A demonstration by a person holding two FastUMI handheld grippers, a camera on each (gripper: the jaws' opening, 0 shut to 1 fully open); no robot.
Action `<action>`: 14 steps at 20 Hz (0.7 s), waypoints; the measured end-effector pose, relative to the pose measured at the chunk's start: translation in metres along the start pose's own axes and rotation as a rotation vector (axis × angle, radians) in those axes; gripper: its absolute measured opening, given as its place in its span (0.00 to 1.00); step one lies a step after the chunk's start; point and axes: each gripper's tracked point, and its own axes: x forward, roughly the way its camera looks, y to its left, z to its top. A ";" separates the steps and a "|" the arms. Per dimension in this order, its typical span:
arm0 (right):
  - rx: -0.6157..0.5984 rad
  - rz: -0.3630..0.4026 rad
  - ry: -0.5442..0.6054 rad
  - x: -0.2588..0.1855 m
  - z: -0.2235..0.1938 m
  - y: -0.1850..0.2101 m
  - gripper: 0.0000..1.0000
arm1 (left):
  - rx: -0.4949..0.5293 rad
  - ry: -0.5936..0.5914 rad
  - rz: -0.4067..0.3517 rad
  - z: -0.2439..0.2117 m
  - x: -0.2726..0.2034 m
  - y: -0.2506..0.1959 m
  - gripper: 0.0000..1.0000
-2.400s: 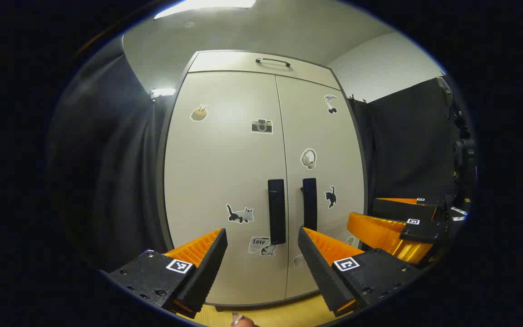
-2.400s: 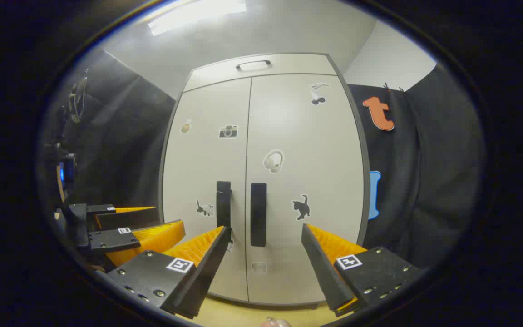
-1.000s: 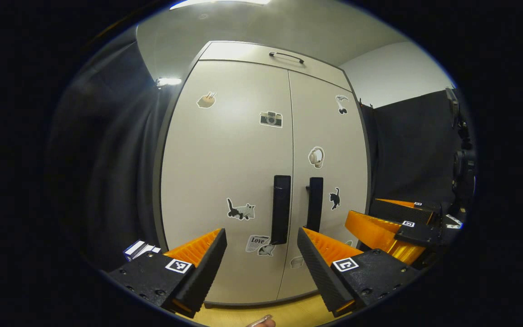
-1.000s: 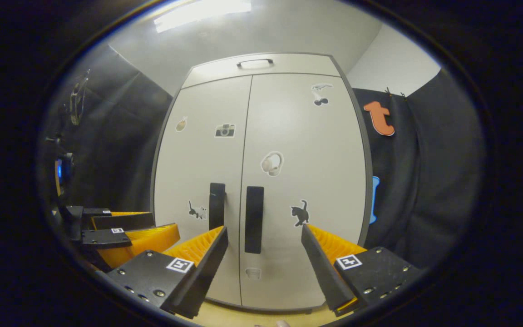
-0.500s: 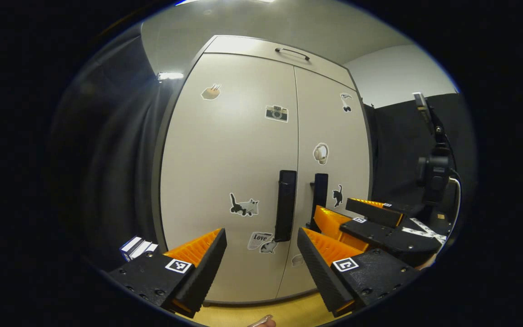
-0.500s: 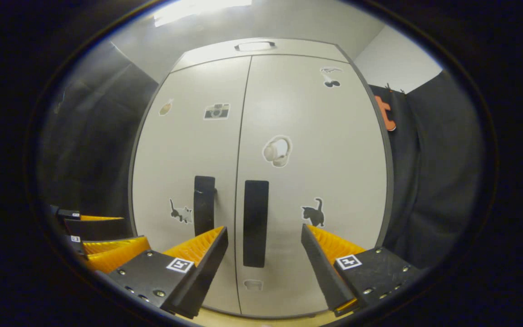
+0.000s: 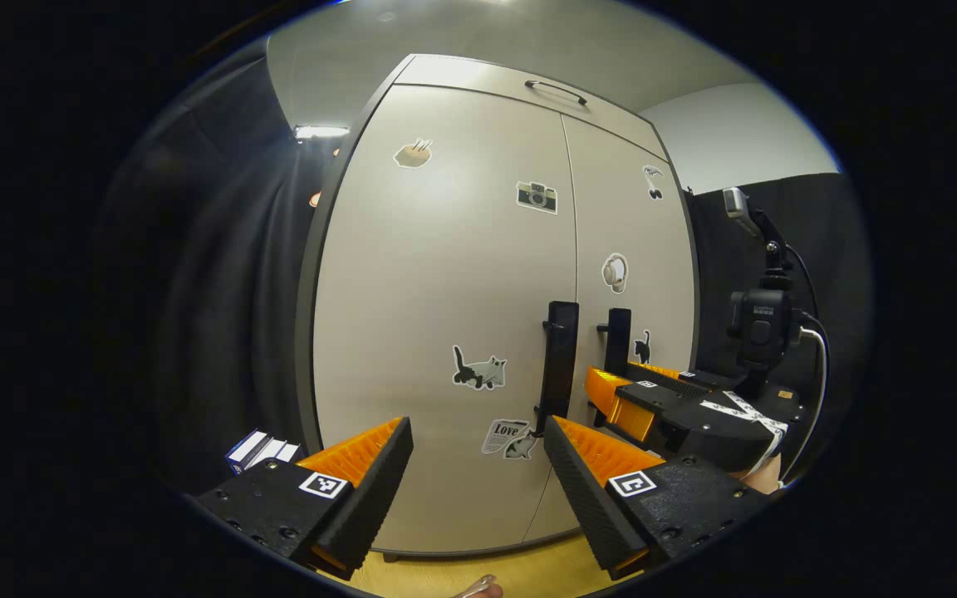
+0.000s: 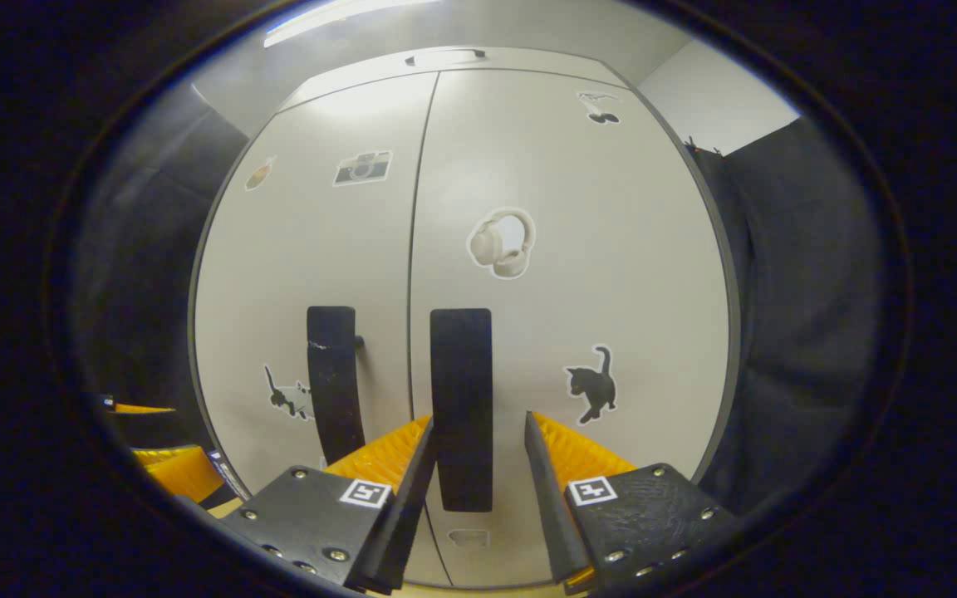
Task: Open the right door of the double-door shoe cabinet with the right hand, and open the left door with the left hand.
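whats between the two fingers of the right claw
In the right gripper view, the right door's black handle stands between the fingers of the right claw, with a thin gap each side; the claw isn't pressing on it.

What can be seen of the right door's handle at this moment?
The right door's handle is a flat, matte black vertical bar, plastic by the look, mounted upright near the door's inner edge, beside the left door's handle. The right gripper brackets its lower part, fingers on either side with slim gaps showing, so no firm grip yet. The right door looks closed.

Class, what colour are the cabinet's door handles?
Black; the right door handle shows best in the right gripper view.
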 end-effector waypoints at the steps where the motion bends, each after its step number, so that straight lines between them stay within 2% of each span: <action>1: 0.002 0.017 0.008 0.001 -0.001 0.004 0.63 | -0.001 0.002 -0.003 0.000 0.001 0.002 0.99; 2: 0.002 0.022 0.014 0.003 -0.003 0.006 0.60 | -0.002 0.004 -0.006 -0.001 0.002 0.003 0.98; 3: 0.010 0.039 0.015 0.005 -0.003 0.011 0.54 | -0.005 0.005 -0.008 -0.002 0.002 0.004 0.99; 4: 0.004 0.027 0.010 0.000 -0.001 0.010 0.39 | -0.009 0.006 -0.011 -0.003 0.003 0.005 0.98; 5: -0.010 0.015 0.008 0.001 -0.002 0.010 0.34 | -0.013 0.008 -0.014 -0.003 0.003 0.006 0.98; 8: -0.029 -0.001 0.007 0.001 -0.002 0.010 0.34 | -0.021 0.013 -0.020 -0.006 0.004 0.009 0.98; 9: -0.026 -0.001 0.009 0.001 -0.001 0.010 0.29 | -0.022 0.013 -0.022 -0.006 0.004 0.010 0.98; 14: -0.049 0.023 0.022 0.001 -0.002 0.011 0.30 | -0.019 0.014 -0.026 -0.006 0.003 0.010 0.98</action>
